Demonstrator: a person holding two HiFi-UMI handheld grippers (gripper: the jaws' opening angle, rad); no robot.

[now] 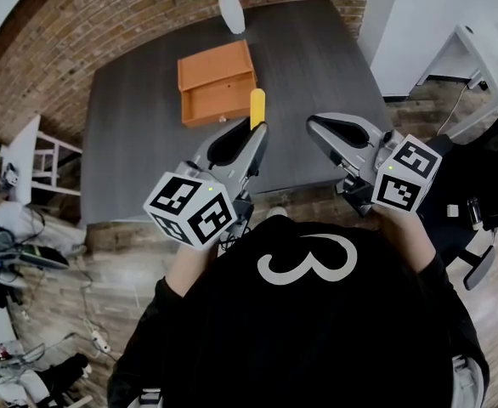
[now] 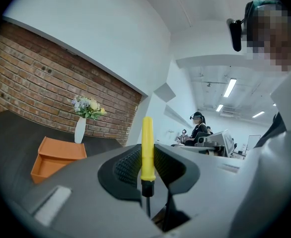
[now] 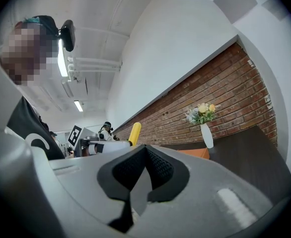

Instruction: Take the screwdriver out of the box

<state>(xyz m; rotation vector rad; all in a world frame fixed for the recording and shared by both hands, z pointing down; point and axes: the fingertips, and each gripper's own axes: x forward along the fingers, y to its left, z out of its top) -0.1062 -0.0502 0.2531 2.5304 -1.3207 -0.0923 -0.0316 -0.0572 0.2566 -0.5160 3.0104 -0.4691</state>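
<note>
The left hand-held gripper [image 1: 254, 136] was clamped on the screwdriver [image 1: 257, 107], its jaws pinching the dark shaft while the yellow handle stuck out past the tips. The tool was out of the orange box [image 1: 217, 82], which sat open on the dark tabletop [image 1: 130, 143], and was held just off the box's near right corner. The right hand-held gripper [image 1: 319, 126] was beside it with its jaws closed together on nothing. A white vase [image 1: 231, 11] of flowers stood behind the box.
</note>
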